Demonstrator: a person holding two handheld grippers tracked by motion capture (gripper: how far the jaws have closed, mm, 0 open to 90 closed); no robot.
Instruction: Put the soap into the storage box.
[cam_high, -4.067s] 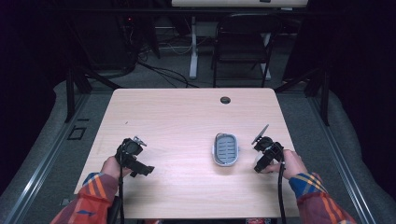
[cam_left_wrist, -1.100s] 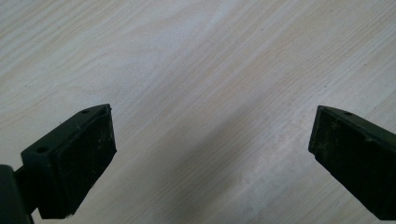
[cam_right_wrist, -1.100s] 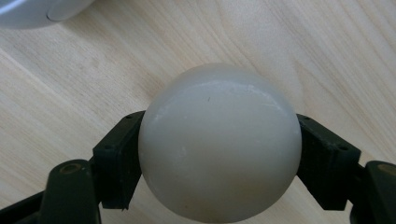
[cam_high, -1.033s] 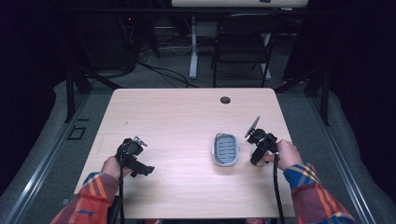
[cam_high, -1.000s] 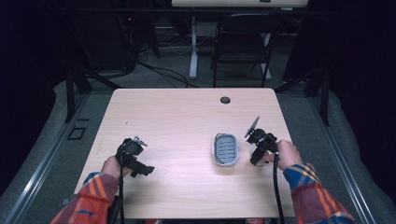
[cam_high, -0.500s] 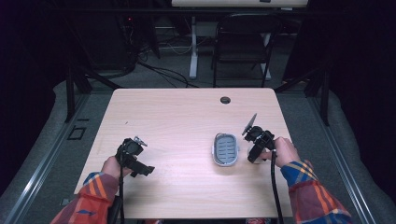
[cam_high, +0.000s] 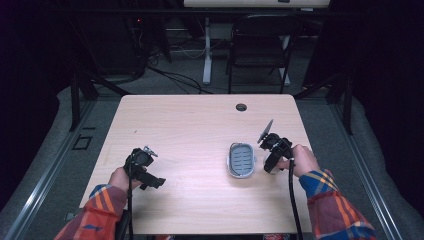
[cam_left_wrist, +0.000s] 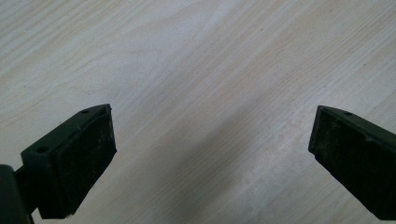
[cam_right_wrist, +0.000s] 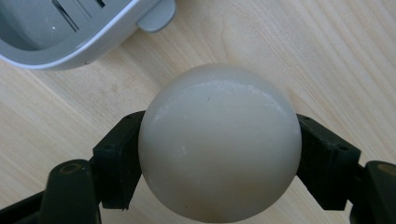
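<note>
Right gripper view: the right gripper (cam_right_wrist: 219, 163) clamps a pale rounded soap (cam_right_wrist: 219, 144) between both jaws, just beside the grey soap dish (cam_right_wrist: 70, 32) (its tab end nearest). High view puts the left gripper (cam_high: 150, 177) well apart from the dish, jaws spread wide over bare table (cam_high: 190, 130).

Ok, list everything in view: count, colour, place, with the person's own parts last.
soap bar: 1, cream white, clamped between the right gripper's jaws, beside the dish
soap dish: 1, grey, on the table right of centre
table: 1, light wood, centre
hole cap: 1, black, table's far edge
chair: 1, black, behind the table
left gripper: 1, black, jaws open over bare wood
right gripper: 1, black, right of the dish
sleeves: 2, plaid, bottom edge
</note>
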